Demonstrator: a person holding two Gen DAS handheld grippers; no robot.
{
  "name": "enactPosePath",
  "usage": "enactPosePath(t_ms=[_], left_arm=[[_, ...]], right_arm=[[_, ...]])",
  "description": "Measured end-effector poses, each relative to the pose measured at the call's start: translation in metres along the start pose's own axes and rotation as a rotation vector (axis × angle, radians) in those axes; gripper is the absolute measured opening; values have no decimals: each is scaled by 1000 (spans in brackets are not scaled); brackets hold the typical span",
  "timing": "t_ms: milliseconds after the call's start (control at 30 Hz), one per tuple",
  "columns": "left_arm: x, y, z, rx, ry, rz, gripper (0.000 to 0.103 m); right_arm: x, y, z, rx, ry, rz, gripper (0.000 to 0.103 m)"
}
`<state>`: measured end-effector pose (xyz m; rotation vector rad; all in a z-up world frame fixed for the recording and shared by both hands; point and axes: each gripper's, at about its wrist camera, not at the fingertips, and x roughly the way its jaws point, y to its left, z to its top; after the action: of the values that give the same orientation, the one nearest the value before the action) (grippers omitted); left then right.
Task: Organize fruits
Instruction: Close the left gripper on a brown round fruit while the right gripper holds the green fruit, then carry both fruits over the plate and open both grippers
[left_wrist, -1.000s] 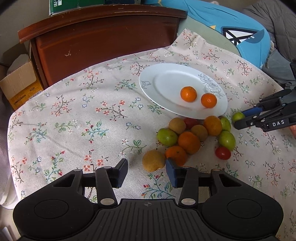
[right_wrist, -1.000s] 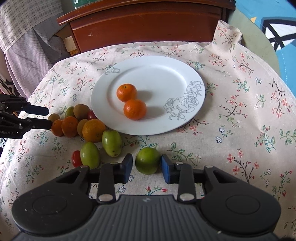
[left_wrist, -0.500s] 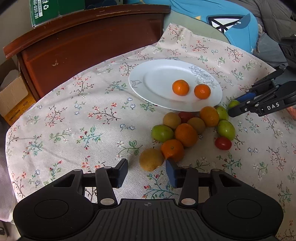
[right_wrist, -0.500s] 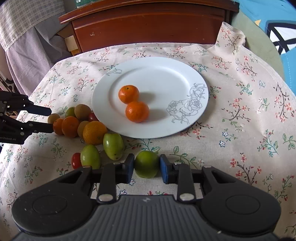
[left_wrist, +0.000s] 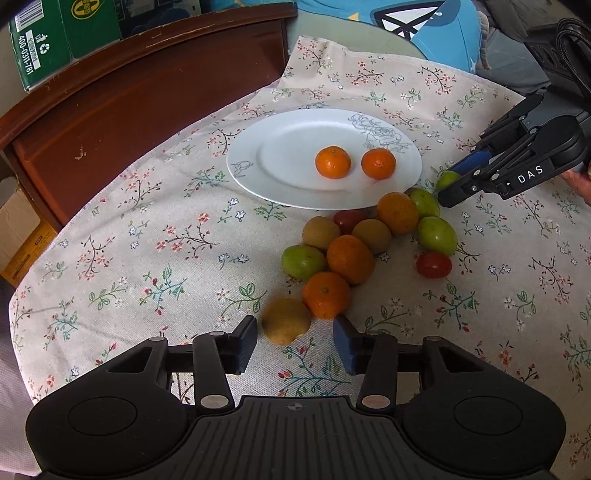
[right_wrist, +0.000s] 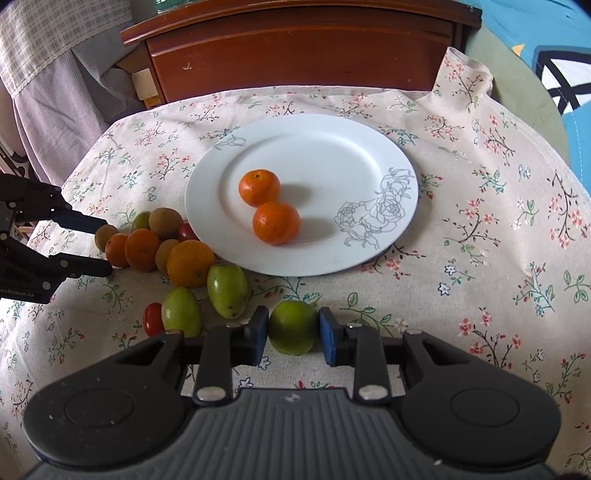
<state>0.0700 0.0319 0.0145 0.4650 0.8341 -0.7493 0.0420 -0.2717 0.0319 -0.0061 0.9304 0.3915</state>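
A white plate (left_wrist: 280, 147) (right_wrist: 332, 166) on the floral tablecloth holds two mandarins (left_wrist: 332, 161) (right_wrist: 275, 222). A heap of oranges, green fruits, brown fruits and red tomatoes (left_wrist: 351, 254) (right_wrist: 188, 262) lies beside the plate. My right gripper (right_wrist: 291, 332) is shut on a green lime (right_wrist: 292, 326) near the plate's edge; it also shows in the left wrist view (left_wrist: 465, 177). My left gripper (left_wrist: 294, 341) is open, its jaws on either side of a yellow-brown fruit (left_wrist: 286, 320) at the near end of the heap; it shows in the right wrist view (right_wrist: 107, 245).
A dark wooden cabinet (left_wrist: 147, 92) (right_wrist: 303, 48) stands behind the table. A green box (left_wrist: 44, 40) sits on it. A cardboard box (left_wrist: 18, 229) is at the left. Blue fabric (left_wrist: 424, 22) lies at the back right.
My right gripper has closed onto the green lime. My left gripper has moved forward, so the yellow-brown fruit now sits between its open jaws.
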Motion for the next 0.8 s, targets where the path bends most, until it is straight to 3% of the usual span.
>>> enactPosePath(t_ms=[167, 300, 533, 633, 800], left_arm=[[1, -2, 0, 8, -8, -15, 40], [-3, -4, -2, 10, -5, -21, 25], [-15, -13, -1, 13, -34, 12, 25], [-33, -17, 4, -12, -89, 20, 25], [-68, -29, 23, -94, -251, 30, 25]], right_arm=[[0, 3, 0, -6, 2, 5, 29], [-1, 3, 1, -5, -5, 3, 29], [-9, 9, 5, -23, -35, 17, 29], [-18, 10, 10, -19, -75, 32, 29], [-40, 13, 20, -22, -160, 64, 29]])
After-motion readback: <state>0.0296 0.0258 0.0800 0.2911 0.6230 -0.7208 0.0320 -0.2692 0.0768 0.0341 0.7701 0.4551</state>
